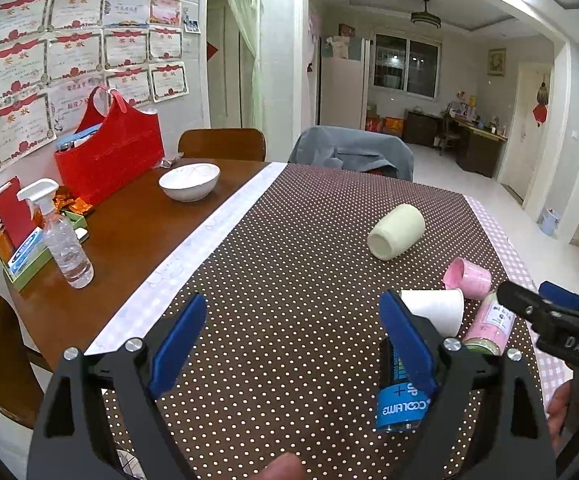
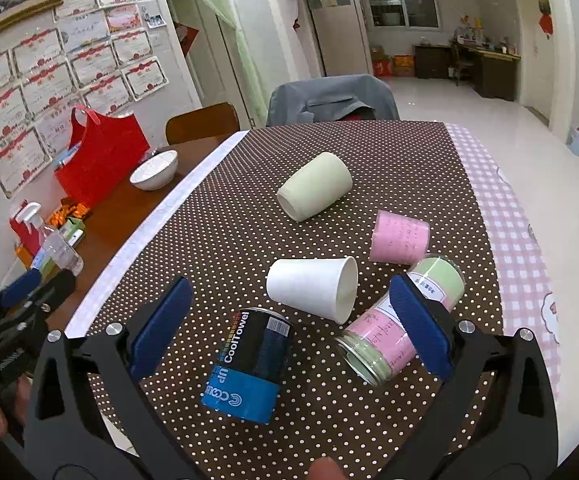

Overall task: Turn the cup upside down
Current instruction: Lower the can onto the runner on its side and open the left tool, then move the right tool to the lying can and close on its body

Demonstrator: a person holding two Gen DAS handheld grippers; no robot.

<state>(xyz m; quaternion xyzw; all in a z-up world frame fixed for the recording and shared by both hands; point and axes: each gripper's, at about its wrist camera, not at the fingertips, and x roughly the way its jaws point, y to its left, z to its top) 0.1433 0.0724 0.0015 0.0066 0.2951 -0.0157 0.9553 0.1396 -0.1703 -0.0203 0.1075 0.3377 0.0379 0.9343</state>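
Several cups lie on their sides on the dotted brown tablecloth [image 2: 217,240]: a pale green cup [image 2: 315,186] [image 1: 396,231], a pink cup [image 2: 399,237] [image 1: 468,279], a white paper cup [image 2: 313,289] [image 1: 435,310], a glass jar with pink and green labels [image 2: 393,326] [image 1: 489,324] and a black-and-blue CoolTowel can [image 2: 249,364] [image 1: 399,396]. My right gripper [image 2: 289,320] is open above the can and paper cup, holding nothing. My left gripper [image 1: 293,340] is open and empty over bare cloth, left of the can. The right gripper also shows in the left wrist view [image 1: 545,304].
A white bowl [image 1: 189,181], a red bag [image 1: 109,152], a spray bottle [image 1: 63,240] and a green tray of small items [image 1: 29,268] stand on the bare wood at the left. Chairs [image 1: 351,152] stand at the far table edge.
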